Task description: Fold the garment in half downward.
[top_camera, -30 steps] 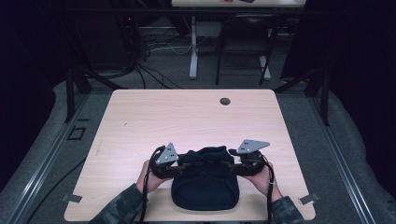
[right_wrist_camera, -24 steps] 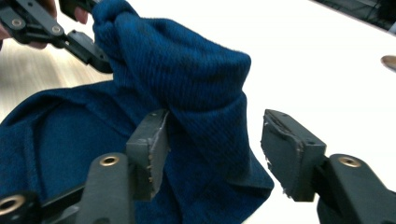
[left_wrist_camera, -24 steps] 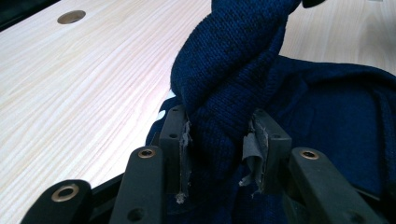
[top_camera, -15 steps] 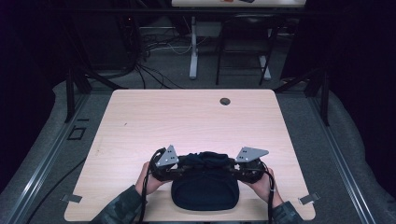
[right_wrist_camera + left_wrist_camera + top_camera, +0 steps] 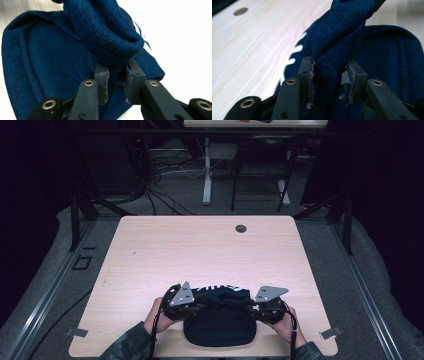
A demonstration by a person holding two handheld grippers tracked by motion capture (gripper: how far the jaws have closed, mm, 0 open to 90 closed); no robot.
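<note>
Two claws grip one dark blue knitted garment [image 5: 220,322] at the near edge of the pale wooden bench [image 5: 200,255]. In the high view the left claw [image 5: 192,301] sits at the garment's left side and the right claw [image 5: 252,306] at its right, each held by a hand: the left hand [image 5: 156,317] and the right hand [image 5: 287,322] come in from the bottom, sleeves just showing. The garment's far edge is lifted and bunched between the two claws, with white markings [image 5: 220,289] visible along that raised fold, while the rest lies flat on the bench below it.

In the left gripper view the left claw [image 5: 328,75] is closed narrowly on a thick roll of the knit, the fabric squeezed between its two pads. In the right gripper view the right claw [image 5: 116,78] pinches a similar roll of the blue knit in the same way, with the flat part of the garment spread beneath. A small round hole [image 5: 241,228] sits near the bench's far edge, well apart from the garment.
</note>
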